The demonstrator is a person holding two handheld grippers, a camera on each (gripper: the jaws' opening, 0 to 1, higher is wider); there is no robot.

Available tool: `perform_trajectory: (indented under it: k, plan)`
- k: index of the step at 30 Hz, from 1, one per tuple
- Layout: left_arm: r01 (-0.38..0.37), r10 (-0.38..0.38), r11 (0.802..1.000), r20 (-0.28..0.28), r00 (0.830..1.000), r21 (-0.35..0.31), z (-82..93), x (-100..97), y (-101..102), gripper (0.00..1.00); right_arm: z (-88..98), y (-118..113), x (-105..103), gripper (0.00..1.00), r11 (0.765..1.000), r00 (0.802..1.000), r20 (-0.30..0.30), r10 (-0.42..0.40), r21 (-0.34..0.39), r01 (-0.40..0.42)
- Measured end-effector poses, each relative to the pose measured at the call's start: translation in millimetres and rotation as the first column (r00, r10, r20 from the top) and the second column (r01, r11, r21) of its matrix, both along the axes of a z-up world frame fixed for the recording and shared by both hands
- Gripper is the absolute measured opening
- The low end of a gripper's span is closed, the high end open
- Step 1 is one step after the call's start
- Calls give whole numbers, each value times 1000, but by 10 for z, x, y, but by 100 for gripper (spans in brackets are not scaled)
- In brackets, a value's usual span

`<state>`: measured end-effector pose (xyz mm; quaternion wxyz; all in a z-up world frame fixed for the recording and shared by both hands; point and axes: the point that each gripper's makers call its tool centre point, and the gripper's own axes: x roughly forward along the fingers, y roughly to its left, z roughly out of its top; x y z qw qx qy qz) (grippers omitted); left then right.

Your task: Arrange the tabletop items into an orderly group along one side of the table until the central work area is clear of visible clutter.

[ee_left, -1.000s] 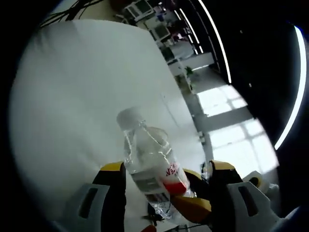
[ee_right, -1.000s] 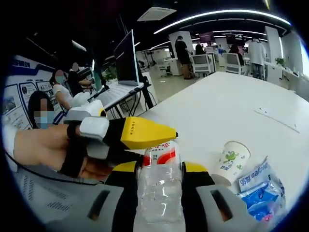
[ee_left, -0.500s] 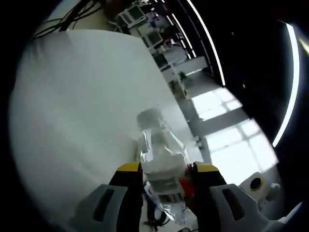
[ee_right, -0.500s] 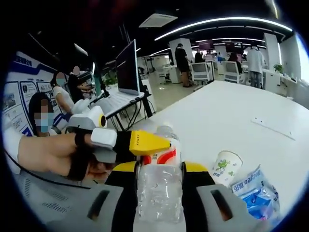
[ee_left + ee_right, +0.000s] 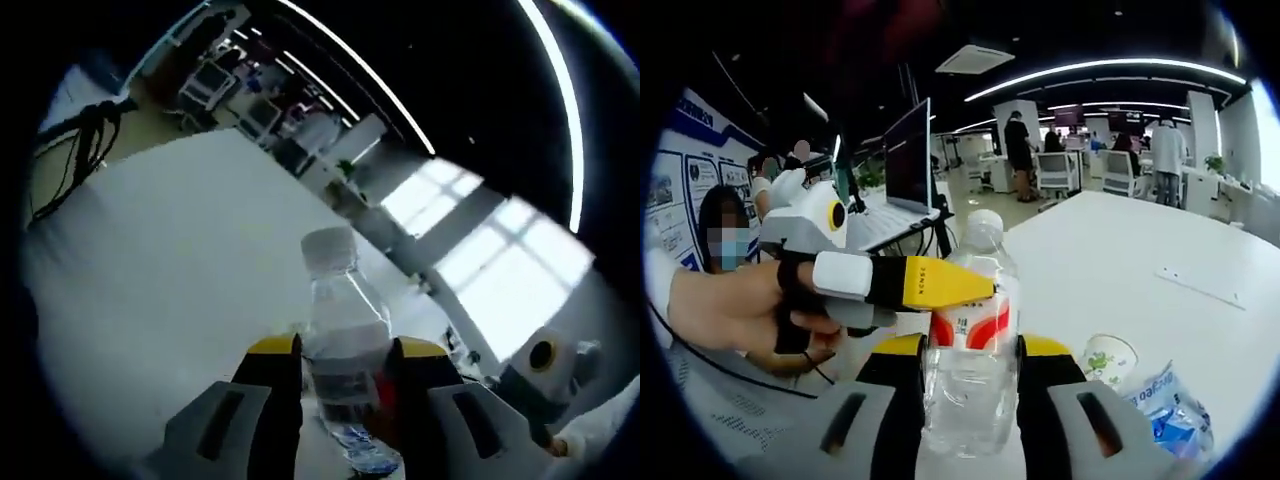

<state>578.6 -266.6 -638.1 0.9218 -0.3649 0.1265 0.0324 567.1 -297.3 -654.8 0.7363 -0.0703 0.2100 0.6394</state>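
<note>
Tilted a second before, the bottle (image 5: 343, 345) had come upright between both pairs of tongs, its white cap pointing up and away in the left gripper view. The left tongs (image 5: 342, 375) were pinching the bottle's clear body, one yellow-tipped jaw pressed on each side, with the white bench (image 5: 170, 260) spread out beyond and below it. In the right gripper view the same bottle stood straight up between the right tongs (image 5: 970, 365), which gripped its lower body just under the red-and-white label. The left tongs reached in from the left side of that view, held in a hand (image 5: 735, 310), their yellow jaw lying across the label higher up.

So the bottle's long axis ran upright, with the left tongs gripping above and the right tongs below. Either could carry it, I judged. Near the right edge of the right gripper view a paper cup (image 5: 1108, 358) and a blue packet (image 5: 1165, 410) lay on the bench, just beside each other and apart from the bottle, likely the side where the group would form.
</note>
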Motion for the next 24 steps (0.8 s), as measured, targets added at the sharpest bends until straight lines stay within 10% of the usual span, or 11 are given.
perform_trajectory:
  k: [5,18,24]
  plan:
    - [84,-89,974,11,996,210,143,49,-46,31,32,1,42,31,1000,999,30,-11,13,11]
    - [121,-124,922,-16,992,367,145,83,44,30,40,35,56,32,1000,996,88,-17,16,15]
    - [220,-230,862,-35,973,458,141,148,82,30,60,57,65,34,1000,995,104,10,19,-12]
